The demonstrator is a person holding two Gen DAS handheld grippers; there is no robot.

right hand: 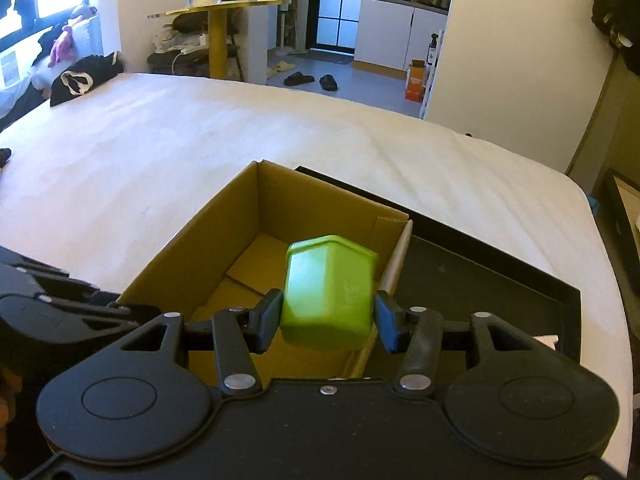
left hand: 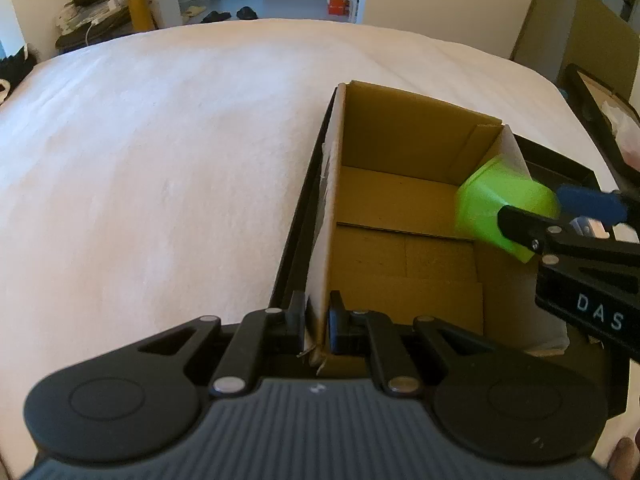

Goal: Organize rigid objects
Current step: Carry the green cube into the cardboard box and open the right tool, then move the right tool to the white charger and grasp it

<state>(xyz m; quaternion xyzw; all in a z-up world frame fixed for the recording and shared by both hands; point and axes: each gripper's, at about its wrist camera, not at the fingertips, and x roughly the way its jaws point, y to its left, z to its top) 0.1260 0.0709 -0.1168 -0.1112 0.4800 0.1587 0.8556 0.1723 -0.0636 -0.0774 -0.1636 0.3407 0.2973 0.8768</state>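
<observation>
Green cup point(right hand: 328, 298) between right claw point(right hand: 326, 322) pads, over cardboard box point(right hand: 224, 232) on bed point(right hand: 160, 140); contact uncertain. Left claw point(left hand: 316, 320) clamped on box wall.

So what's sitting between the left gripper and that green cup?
Only bare cardboard box floor. The left gripper clamps the box wall, and the left wrist view shows nothing before the green cup.

One cardboard box point(right hand: 224, 248), open-topped. One green cup point(right hand: 328, 300). One black tray point(right hand: 500, 276) under the box. Two grippers: left point(left hand: 316, 320), right point(right hand: 326, 320). One bed point(left hand: 160, 160). Two dark slippers point(right hand: 312, 80) on the floor.
</observation>
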